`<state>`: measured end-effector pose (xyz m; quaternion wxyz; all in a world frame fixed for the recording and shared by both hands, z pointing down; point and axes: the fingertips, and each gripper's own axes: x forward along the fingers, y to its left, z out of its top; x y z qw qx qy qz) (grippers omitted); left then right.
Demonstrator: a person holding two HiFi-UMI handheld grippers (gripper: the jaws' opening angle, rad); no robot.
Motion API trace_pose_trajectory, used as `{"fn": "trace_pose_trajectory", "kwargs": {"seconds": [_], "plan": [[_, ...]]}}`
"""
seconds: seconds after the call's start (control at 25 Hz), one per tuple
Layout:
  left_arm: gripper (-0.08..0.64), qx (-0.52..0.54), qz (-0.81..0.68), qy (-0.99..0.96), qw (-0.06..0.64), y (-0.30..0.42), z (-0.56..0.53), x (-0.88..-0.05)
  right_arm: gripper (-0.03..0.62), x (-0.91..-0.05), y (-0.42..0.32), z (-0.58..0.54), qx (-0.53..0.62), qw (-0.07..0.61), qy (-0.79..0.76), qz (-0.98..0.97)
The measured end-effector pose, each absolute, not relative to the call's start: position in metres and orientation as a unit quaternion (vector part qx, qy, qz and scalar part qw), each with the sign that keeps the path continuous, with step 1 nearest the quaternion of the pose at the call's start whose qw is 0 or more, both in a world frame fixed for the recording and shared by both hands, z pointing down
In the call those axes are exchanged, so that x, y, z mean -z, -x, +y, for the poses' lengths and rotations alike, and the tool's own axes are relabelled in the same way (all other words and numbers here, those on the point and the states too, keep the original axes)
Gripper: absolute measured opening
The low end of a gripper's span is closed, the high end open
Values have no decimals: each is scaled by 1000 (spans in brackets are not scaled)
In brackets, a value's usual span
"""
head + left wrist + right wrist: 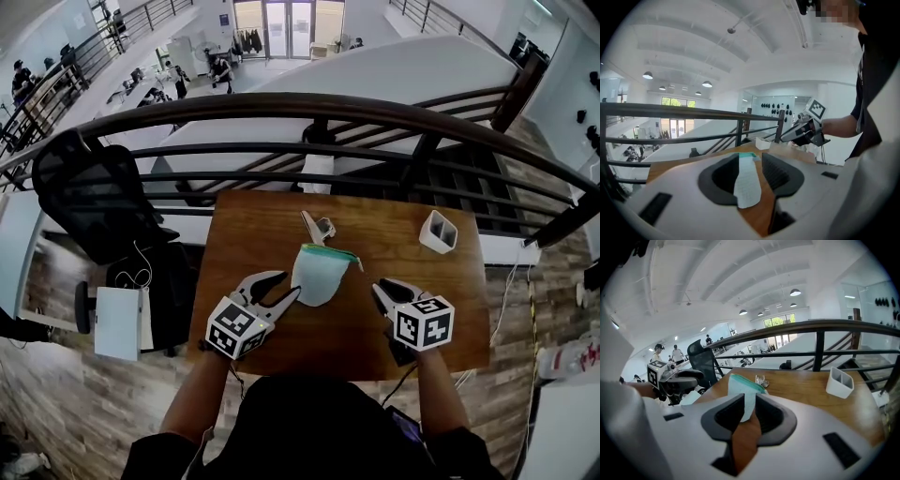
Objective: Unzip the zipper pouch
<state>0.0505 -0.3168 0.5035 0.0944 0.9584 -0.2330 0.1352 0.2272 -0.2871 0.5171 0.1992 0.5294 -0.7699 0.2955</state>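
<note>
Head view: pouch [316, 274] is lying mid-table [281, 349], long axis running near-to-far, teal zipper edge at the far end. Left claw [284, 286] is reaching its lower-left edge, so it's the nearer one. Right claw [380, 298] is hanging just right of it, apart.

Left gripper view: jaws are standing half apart w/ pouch between, not pinched.

Right gripper view: jaws are gaping narrowly, gripping nothing; pouch ahead, slightly left.

Pouch [317, 274]: pale woven cloth, matt, teal zip tape. Table [258, 234]: smooth wood, low sheen. Holder [437, 232]: white plastic. Railing [281, 104]: dark metal.
</note>
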Motion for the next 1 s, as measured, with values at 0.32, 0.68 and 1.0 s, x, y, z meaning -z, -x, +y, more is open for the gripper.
{"fn": "trace_pose_trajectory", "kwargs": {"seconds": [0.32,0.68,1.0], "plan": [[153,-117,-263,-952,103,-22,-318,-499,57,-506,-217,-281,-286,184,-533,-775],[113,-83,-318,-940,88,11,-319,-469,-3,-474,-211,-272,-225,131,-564,-784],[29,-33,-396,-916,58,54,-318,-430,-6,-435,-203,-264,-129,51,-599,-789]]}}
